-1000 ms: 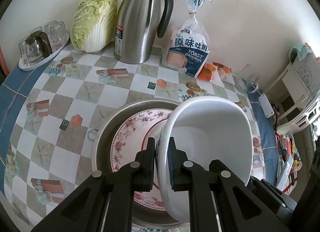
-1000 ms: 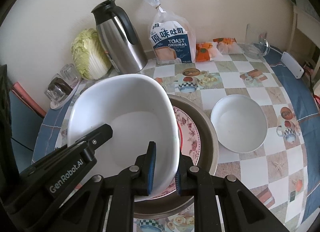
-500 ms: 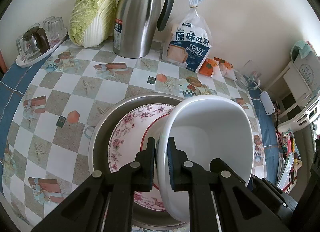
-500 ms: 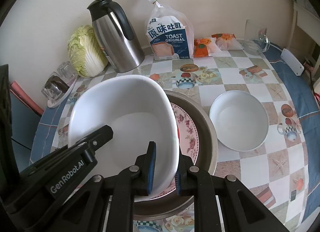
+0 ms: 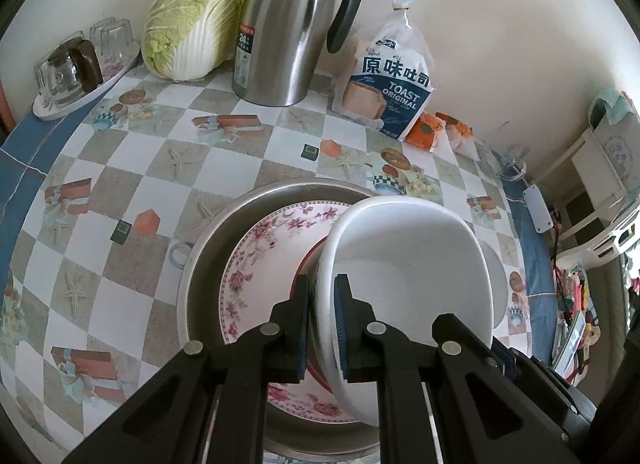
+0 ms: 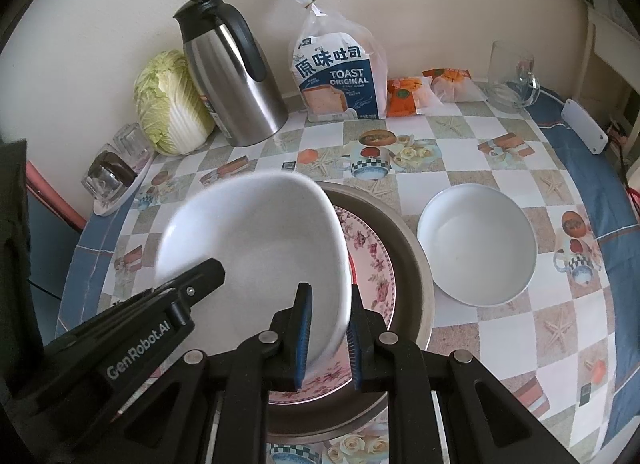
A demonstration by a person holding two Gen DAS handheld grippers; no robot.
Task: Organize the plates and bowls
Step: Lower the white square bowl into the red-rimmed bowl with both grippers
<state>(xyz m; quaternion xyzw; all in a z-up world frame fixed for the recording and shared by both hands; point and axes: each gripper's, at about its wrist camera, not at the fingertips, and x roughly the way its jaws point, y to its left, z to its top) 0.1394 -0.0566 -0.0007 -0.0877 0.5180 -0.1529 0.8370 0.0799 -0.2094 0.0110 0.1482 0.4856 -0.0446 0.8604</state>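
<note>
A white bowl (image 5: 408, 264) is held over a floral plate (image 5: 260, 260) that lies in a metal basin (image 5: 208, 248). My left gripper (image 5: 322, 324) is shut on the bowl's left rim. My right gripper (image 6: 330, 338) is shut on the bowl's (image 6: 256, 240) right rim, above the plate (image 6: 372, 260) and basin (image 6: 412, 260). The left gripper's body (image 6: 160, 316) shows in the right wrist view. A second white bowl (image 6: 476, 250) sits on the table to the right of the basin.
At the back stand a steel thermos (image 5: 288, 27), a cabbage (image 5: 192, 15), a toast bag (image 5: 388, 83), orange snack packs (image 6: 404, 95), a glass jug (image 6: 512, 75) and a tray of glasses (image 5: 72, 71). The checkered tablecloth (image 5: 100, 191) covers a round table.
Both grippers have lifted and tilted the white bowl higher over the plate. The views have risen slightly; the bowl's far rim now tips up.
</note>
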